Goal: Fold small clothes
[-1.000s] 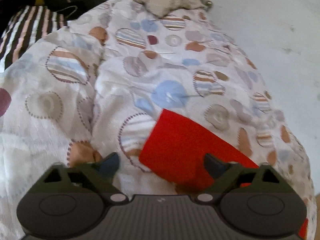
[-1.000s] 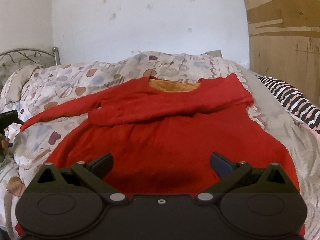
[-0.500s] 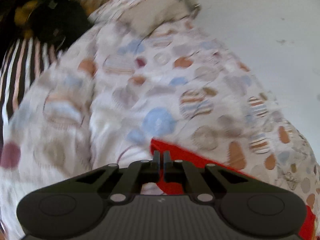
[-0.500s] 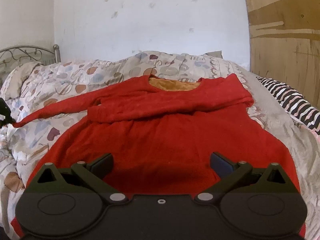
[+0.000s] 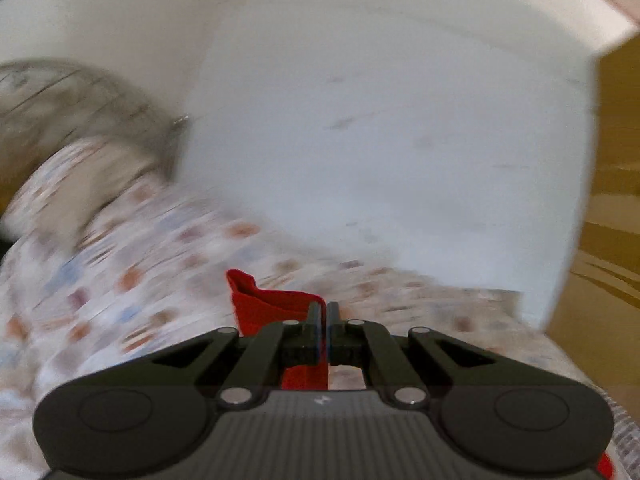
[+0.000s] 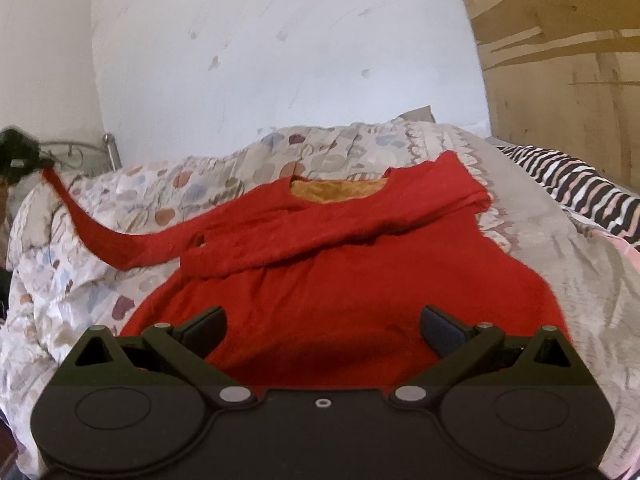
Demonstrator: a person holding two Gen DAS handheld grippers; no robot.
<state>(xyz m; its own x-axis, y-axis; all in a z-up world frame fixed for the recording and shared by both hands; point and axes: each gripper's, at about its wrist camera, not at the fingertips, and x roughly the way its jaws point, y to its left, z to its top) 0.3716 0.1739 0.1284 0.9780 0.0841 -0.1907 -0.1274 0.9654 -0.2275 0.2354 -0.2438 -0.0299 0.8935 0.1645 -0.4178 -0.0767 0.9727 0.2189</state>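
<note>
Red sweater (image 6: 328, 280) spread on a patterned duvet (image 6: 200, 184) — bed against a scuffed white wall (image 6: 280, 48), one sleeve cuff (image 5: 272, 308) lifted, clamped in left gripper (image 5: 323, 316), right gripper (image 6: 322, 328) held apart above the hem.

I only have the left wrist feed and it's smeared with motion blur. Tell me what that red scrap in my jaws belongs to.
Observer: It is the cuff of one long sleeve of a red top spread on the patterned quilt; the left gripper holds it raised off the quilt.
Operator: Report the other sleeve.
Observer: It is already folded across the chest, below the orange-lined neckline.
Operator: Give me the right gripper's state.
Observer: The right gripper is open over the hem end of the top, with nothing between its fingers.
</note>
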